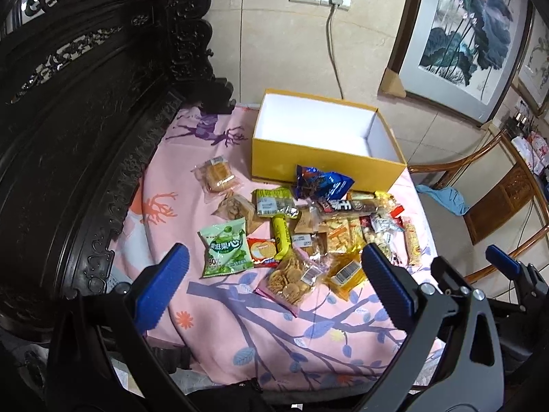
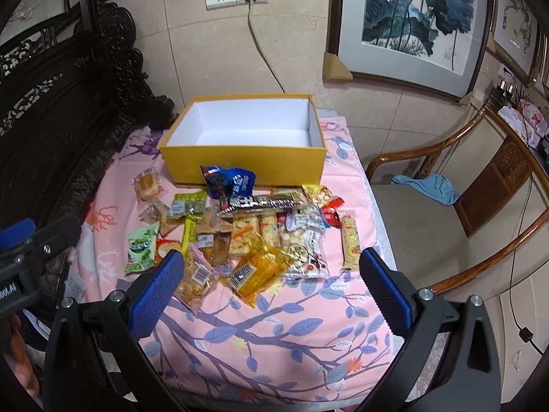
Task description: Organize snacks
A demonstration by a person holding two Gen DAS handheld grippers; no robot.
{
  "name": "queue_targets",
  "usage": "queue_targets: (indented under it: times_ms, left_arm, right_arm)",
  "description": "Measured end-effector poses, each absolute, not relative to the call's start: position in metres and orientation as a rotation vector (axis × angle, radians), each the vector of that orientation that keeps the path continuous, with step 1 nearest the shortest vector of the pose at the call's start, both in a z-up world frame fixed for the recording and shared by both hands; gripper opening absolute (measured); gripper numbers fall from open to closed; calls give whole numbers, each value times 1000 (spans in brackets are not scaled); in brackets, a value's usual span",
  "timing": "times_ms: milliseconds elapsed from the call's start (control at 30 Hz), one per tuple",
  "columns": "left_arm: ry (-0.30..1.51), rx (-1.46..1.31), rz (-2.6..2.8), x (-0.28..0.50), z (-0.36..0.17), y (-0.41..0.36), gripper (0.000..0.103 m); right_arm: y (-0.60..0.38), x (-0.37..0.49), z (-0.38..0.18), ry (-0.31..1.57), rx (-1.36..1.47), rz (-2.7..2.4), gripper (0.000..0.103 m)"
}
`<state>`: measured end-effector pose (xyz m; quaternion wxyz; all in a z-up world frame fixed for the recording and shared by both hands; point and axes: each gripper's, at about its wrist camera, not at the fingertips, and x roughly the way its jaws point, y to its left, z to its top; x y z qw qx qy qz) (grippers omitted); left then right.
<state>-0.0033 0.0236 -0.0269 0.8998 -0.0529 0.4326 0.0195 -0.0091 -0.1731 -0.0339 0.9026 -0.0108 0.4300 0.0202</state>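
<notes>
At nine o'clock in both views stands a dark carved wooden bench back point(image 1: 85, 144). Beside it a pink cloth point(image 1: 240, 326) printed with purple branches and deer covers the surface.

The left gripper point(image 1: 274, 285) hangs above the near edge of the cloth with its blue-padded jaws spread wide and nothing between them. Beyond its left finger, at about ten o'clock from the midpoint of the gripper, lies a green candy bag point(image 1: 226, 250). Farther back, at eleven o'clock, is a clear-wrapped pastry point(image 1: 216, 178). Directly ahead, at twelve o'clock, a clear bag of round crackers point(image 1: 291, 281) lies nearest the gripper, touching a yellow packet with a barcode label point(image 1: 346, 274).

The snack pile point(image 2: 260, 230) runs across the middle of the cloth, packets overlapping. A blue snack bag point(image 2: 230, 180) leans against the front wall of the yellow box point(image 2: 240, 164), which stands open and upright at twelve o'clock, its white inside holding nothing.

The right gripper point(image 2: 271, 292) also hangs wide open with nothing held, just short of the pile. At one o'clock from it a long yellow cereal bar point(image 2: 351, 240) lies apart at the pile's right edge.

At three o'clock a wooden armchair point(image 2: 463, 185) carries a blue cloth point(image 2: 429, 187); a framed lotus painting point(image 2: 411, 13) hangs above.
</notes>
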Motion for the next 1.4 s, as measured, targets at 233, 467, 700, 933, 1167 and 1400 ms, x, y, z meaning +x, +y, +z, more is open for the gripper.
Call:
queue_targets:
  times_ms: [233,467,700,933,1167,1400]
  left_arm:
    - [925,-94,44,7,-37,17,101]
    - [939,-80,71,18,-43,19,101]
    - [931,-110,156,32,-55,45,101]
    - [938,-78,176,39,-85,44,101]
    - [1042,-46,159,38,-131,35,101]
    - [1019,19,128,32,-143,23,101]
  right_arm:
    - [-181,-2,-42,919,-11,39,102]
    - [-194,10,-52,947,4,35,102]
    - [-226,23,-76,1016,56,-3,102]
    - [-211,42,-119,1103,92,118,102]
    - [-186,73,-224,1295,302,199,85]
    - [-160,97,-249,1126,218,141,84]
